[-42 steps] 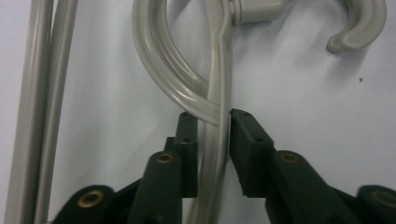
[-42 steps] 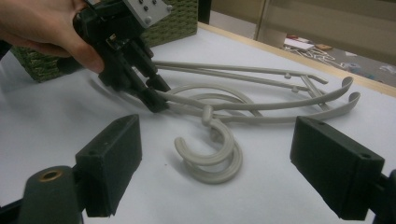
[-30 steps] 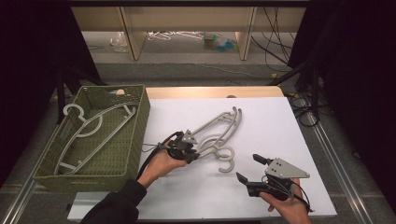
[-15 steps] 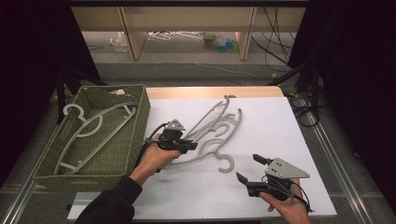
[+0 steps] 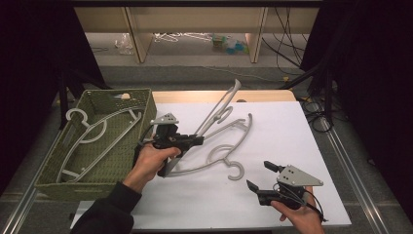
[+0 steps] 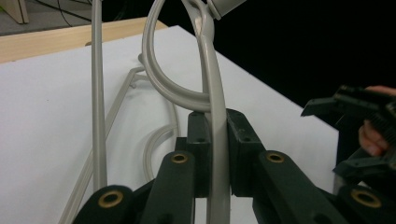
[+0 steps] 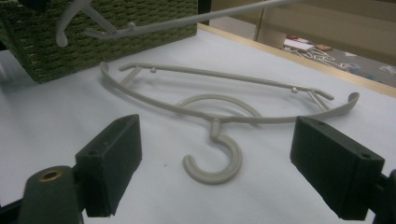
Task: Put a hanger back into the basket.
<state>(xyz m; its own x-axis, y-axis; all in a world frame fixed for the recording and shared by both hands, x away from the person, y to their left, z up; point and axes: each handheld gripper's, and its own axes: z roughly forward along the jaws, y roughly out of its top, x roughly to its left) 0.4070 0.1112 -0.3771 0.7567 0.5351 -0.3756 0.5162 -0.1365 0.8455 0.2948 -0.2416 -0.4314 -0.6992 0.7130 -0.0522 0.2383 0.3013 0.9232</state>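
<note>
My left gripper (image 5: 194, 140) is shut on one arm of a grey plastic hanger (image 5: 219, 109), which is lifted off the table and slants up and away to the right. In the left gripper view the jaws (image 6: 215, 140) pinch that hanger's curved arm (image 6: 212, 84). A second grey hanger (image 5: 221, 155) lies flat on the white table (image 5: 292, 136), hook toward me. My right gripper (image 5: 259, 175) stands open near the front right, just short of that hook (image 7: 215, 163), with nothing between its jaws (image 7: 224, 163).
A green woven basket (image 5: 141, 97) stands at the left of the table with another grey hanger (image 5: 92, 136) inside it. The basket's wall (image 7: 116, 42) is beyond the flat hanger. A wooden table edge (image 5: 195, 96) runs along the back.
The left gripper has carried its hanger up and leftward, toward the basket, and the hanger now tilts more steeply. The right gripper and the flat hanger have stayed put.
</note>
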